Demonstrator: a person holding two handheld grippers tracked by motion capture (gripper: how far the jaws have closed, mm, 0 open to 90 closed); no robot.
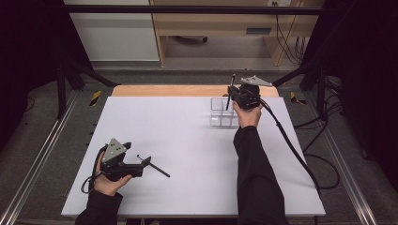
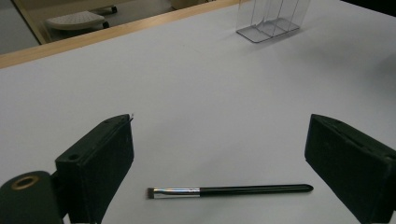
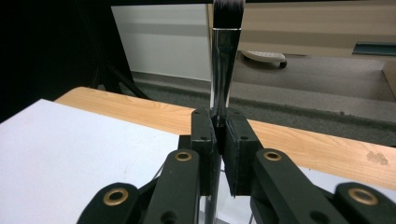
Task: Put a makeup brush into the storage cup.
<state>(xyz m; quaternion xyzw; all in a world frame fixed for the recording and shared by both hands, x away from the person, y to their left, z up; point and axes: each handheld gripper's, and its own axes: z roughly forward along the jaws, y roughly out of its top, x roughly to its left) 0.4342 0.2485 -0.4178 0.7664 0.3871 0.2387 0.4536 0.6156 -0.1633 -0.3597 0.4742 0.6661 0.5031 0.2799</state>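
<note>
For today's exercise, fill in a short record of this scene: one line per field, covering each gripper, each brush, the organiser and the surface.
left gripper: open, low over the table, jaws either side of the small brush
small brush: lying flat on the table, untouched
right gripper: shut on the flat brush, above the organiser
flat brush: upright, bristles up
organiser: clear, with compartments, at the far side of the table
table: white top, wooden far edge
</note>
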